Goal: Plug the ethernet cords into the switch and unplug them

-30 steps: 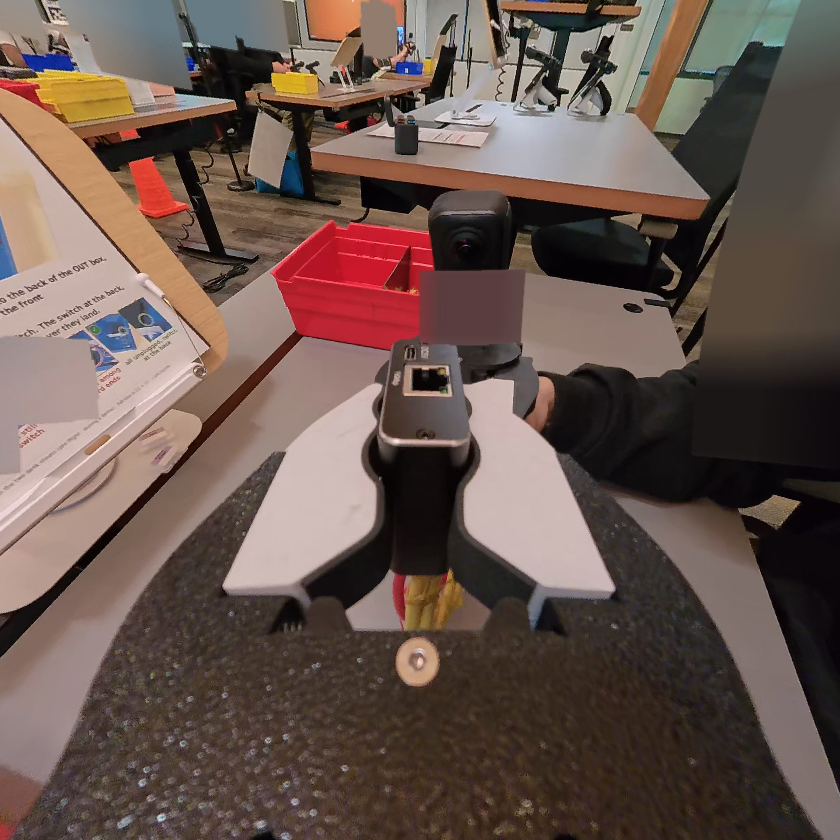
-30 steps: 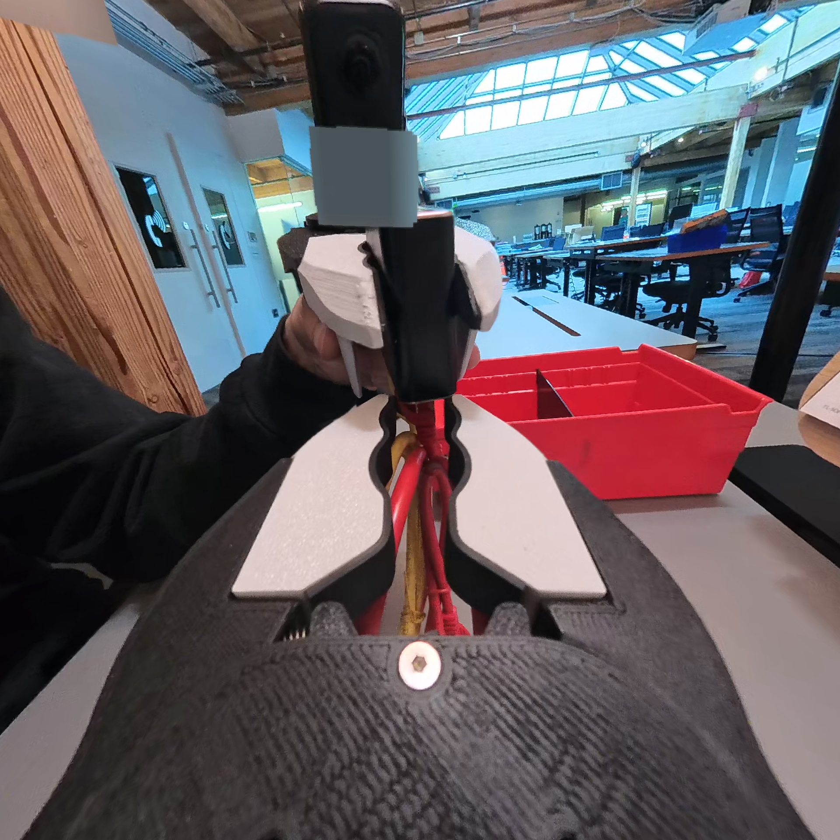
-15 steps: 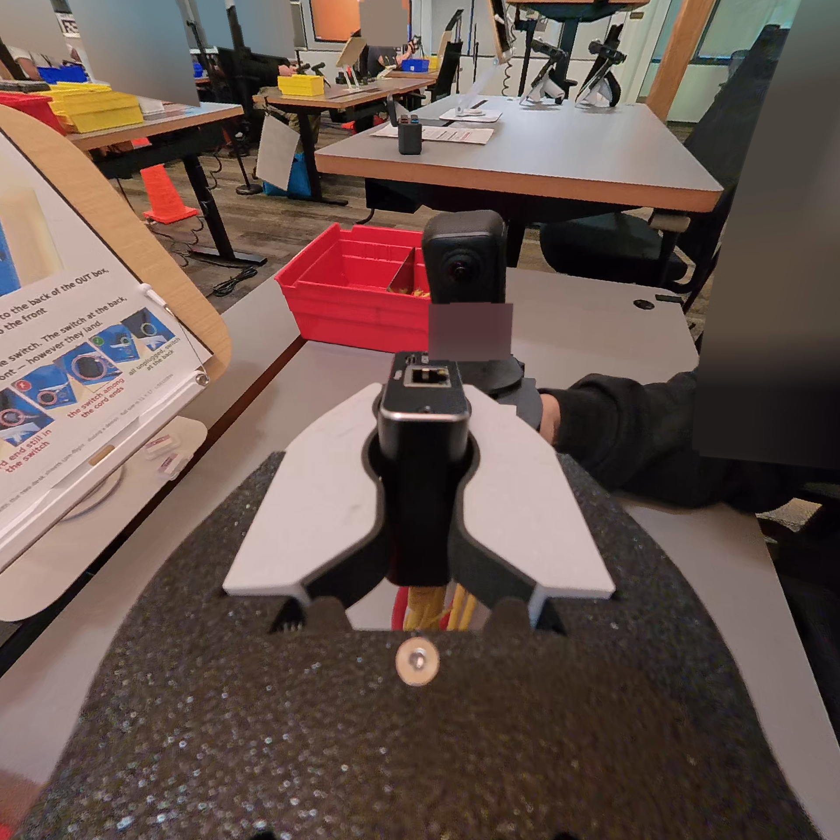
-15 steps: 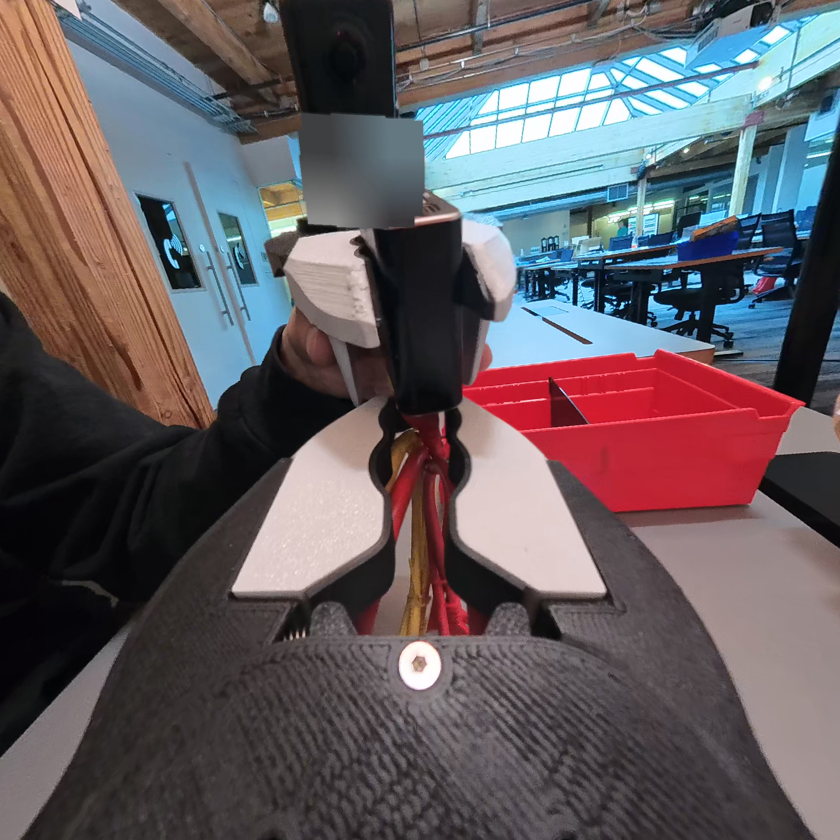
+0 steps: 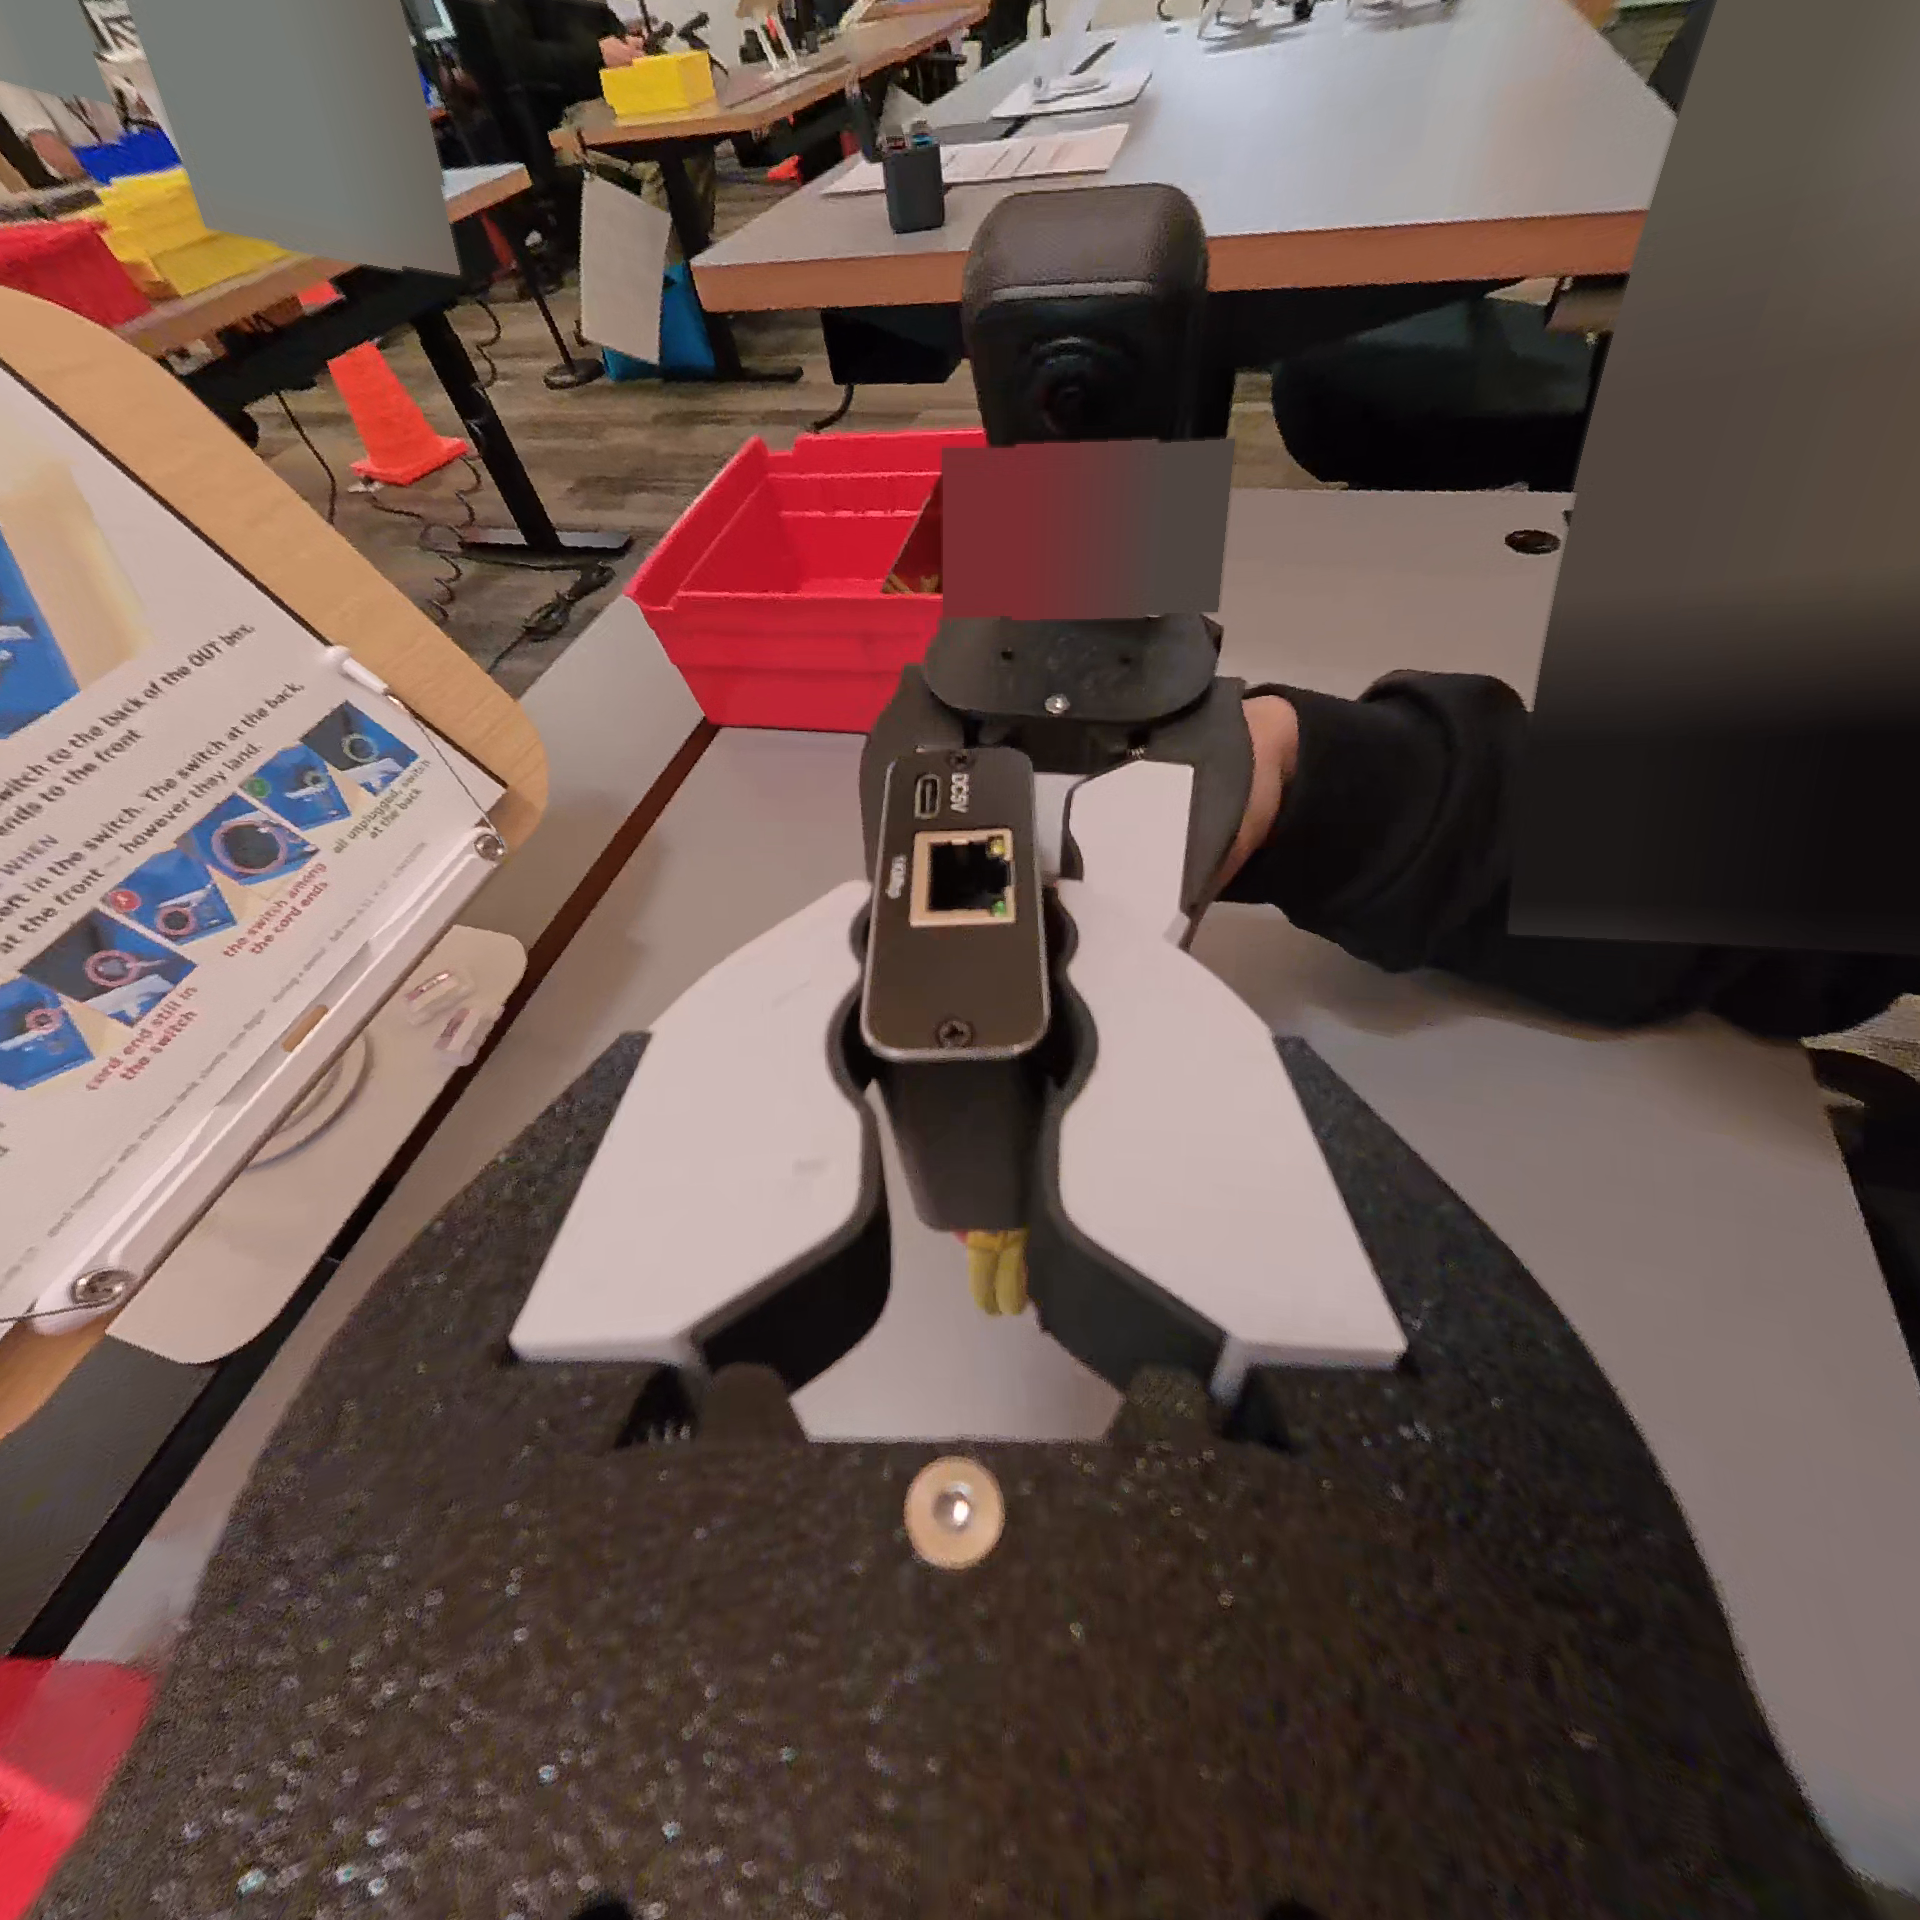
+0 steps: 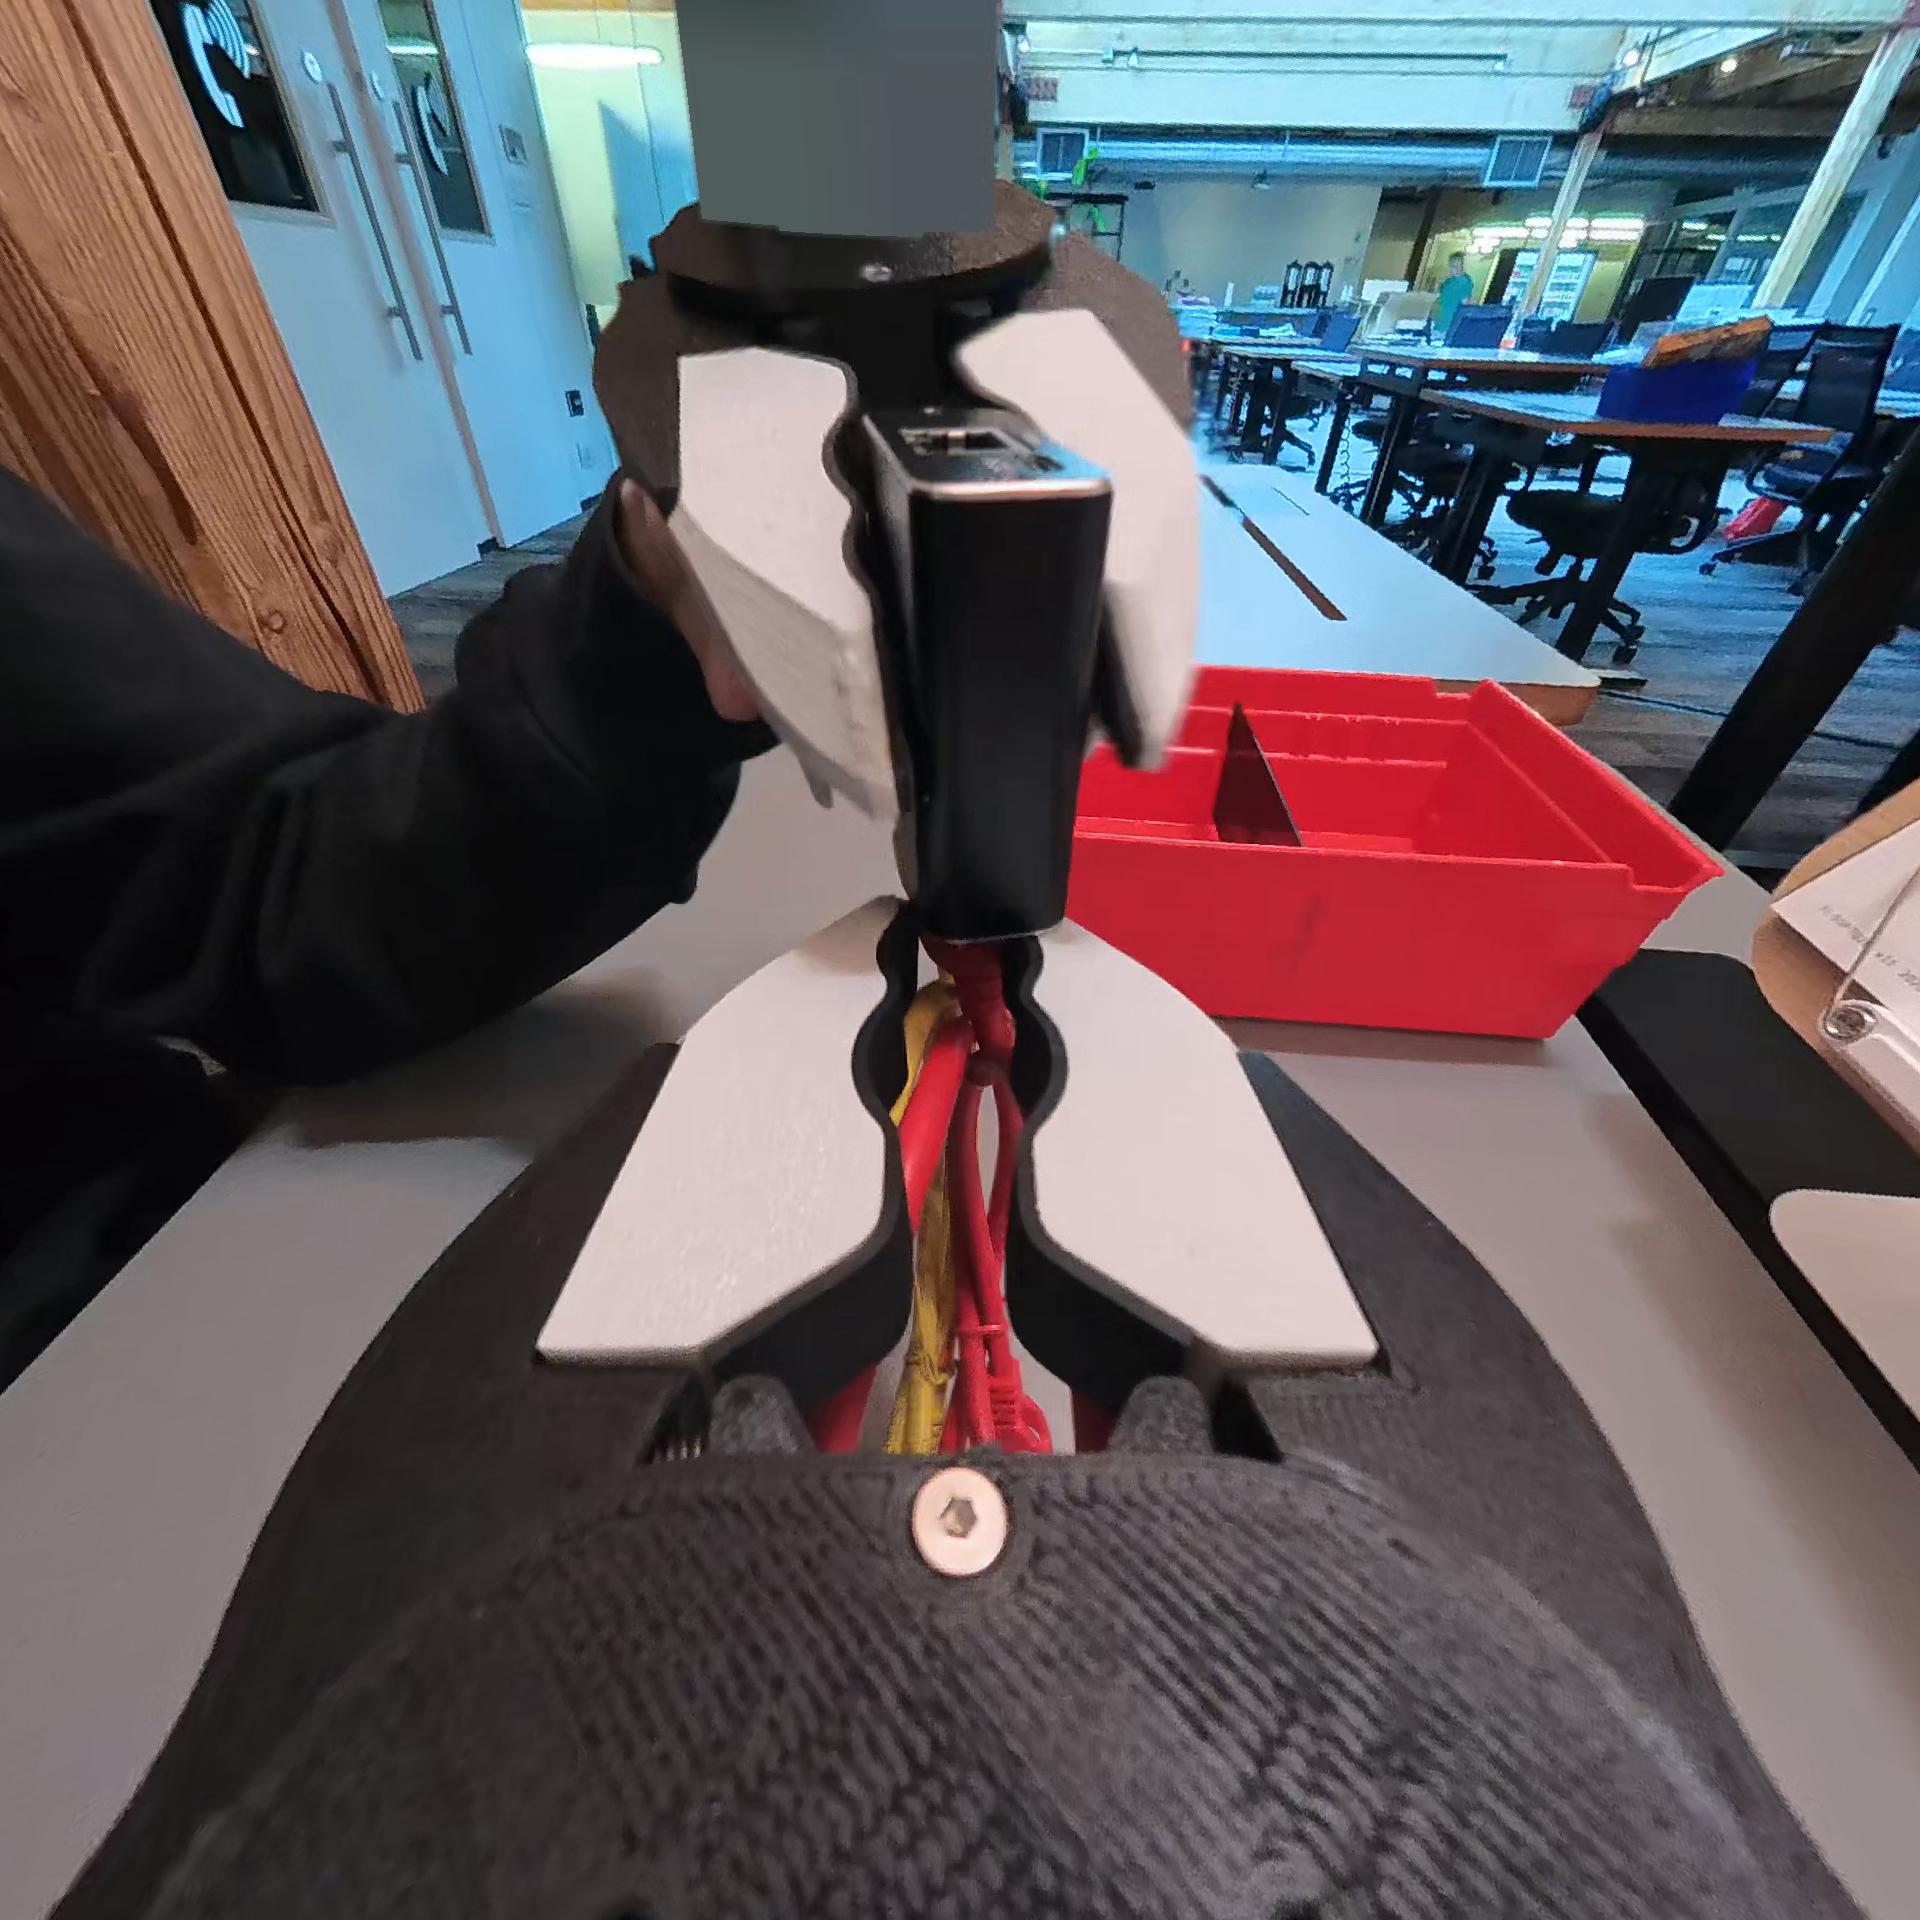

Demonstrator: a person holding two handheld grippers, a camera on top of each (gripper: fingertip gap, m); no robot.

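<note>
My left gripper (image 5: 961, 935) is shut on the black switch (image 5: 951, 966), held above the grey table. The switch's end face with one empty port faces the left wrist camera. Yellow cord ends (image 5: 995, 1273) hang under it. In the right wrist view the switch (image 6: 987, 675) stands upright in the left gripper (image 6: 997, 769). My right gripper (image 6: 971, 951) is just below it, shut on a red cord (image 6: 982, 1039) that runs up into the switch's bottom end. A yellow cord (image 6: 925, 1039) and more red cords hang between the fingers. One right finger (image 5: 1132, 831) shows behind the switch.
A red divided bin (image 6: 1351, 956) stands on the table (image 5: 1455, 1195) behind the grippers. A slanted instruction board (image 5: 208, 831) on a wooden stand is at the left. A person's black sleeve (image 6: 364, 831) reaches in. Other desks and chairs stand farther back. One gripper's finger ends stand about 5 centimeters off the other's.
The left gripper has tilted the switch, so its port face now turns toward the left wrist camera. Both grippers keep their hold. The right wrist view has dipped lower.
</note>
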